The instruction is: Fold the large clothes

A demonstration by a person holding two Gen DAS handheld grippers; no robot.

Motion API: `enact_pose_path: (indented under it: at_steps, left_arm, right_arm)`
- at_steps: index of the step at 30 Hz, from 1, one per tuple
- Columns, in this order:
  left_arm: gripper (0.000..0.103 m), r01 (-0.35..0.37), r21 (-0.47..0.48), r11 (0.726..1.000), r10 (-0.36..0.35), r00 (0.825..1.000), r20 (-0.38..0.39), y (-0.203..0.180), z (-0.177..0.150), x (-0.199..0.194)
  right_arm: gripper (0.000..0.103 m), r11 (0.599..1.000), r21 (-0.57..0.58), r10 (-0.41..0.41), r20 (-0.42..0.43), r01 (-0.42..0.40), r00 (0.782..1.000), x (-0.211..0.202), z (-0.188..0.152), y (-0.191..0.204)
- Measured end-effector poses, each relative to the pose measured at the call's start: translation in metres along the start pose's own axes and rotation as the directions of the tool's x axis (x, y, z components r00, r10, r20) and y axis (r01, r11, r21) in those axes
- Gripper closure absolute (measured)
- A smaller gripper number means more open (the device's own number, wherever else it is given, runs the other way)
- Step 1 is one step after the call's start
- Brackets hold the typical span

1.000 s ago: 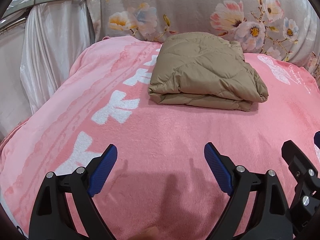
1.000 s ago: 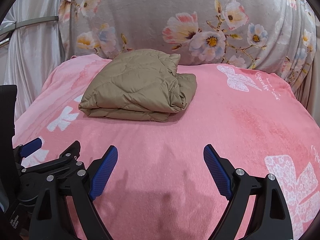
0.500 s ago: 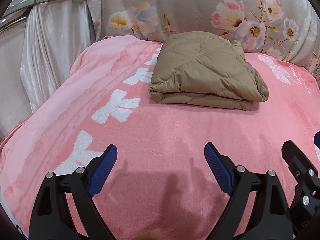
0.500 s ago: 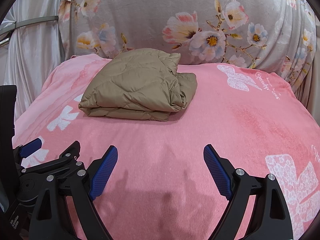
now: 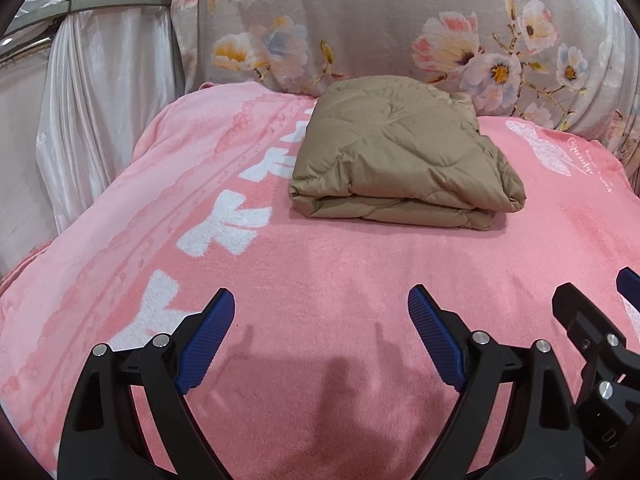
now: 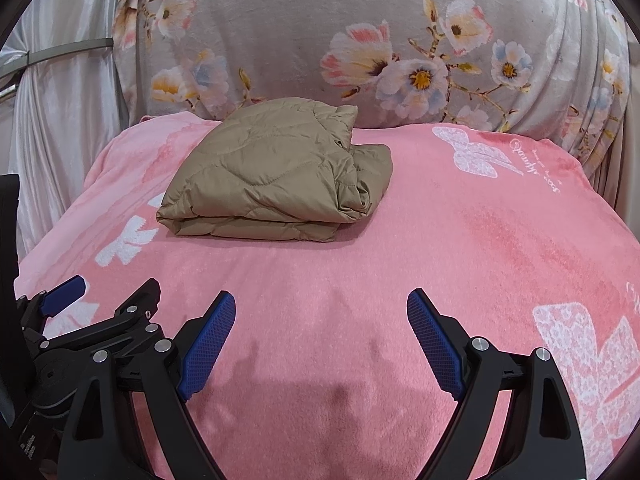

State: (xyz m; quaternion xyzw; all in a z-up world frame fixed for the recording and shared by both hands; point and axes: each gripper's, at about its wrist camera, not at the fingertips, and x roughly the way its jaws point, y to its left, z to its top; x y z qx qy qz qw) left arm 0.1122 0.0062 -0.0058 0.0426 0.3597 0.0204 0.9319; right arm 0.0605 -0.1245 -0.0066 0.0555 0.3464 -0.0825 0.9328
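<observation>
Left wrist view: I am looking at the tan quilted jacket (image 5: 404, 156) lying folded into a compact bundle on the pink blanket (image 5: 320, 272), toward the far side of the bed, just in front of the floral blanket (image 5: 360, 32) draped upright behind it.
Right wrist view: I am seeing the same bundle (image 6: 276, 172) from the other side, with looser bunched cloth showing at its right end.
Left gripper (image 5: 320, 340): I am holding its jaws wide apart over bare pink blanket, nothing between them, well short of the jacket.
Right gripper (image 6: 320, 340): I am keeping its jaws just as wide apart and empty, beside the left one.
Done: I am judging the folding as finished, since the layers are stacking flat with a clean folded edge facing me.
Left: I am finding little to do, perhaps tucking in the bunched right end; no other garment is showing.
</observation>
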Motion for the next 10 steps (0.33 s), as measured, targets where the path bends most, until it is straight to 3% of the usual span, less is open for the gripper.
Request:
enact_pose_path:
  at_steps: [10]
  left_arm:
    - [0.017,0.003,-0.005,1.000,-0.003,0.999,-0.037,-0.0026,0.0028,0.0042]
  right_arm:
    - [0.017,1.000,-0.001,-0.009,0.004,0.009,1.000,-0.0004,-0.0007,0.0009]
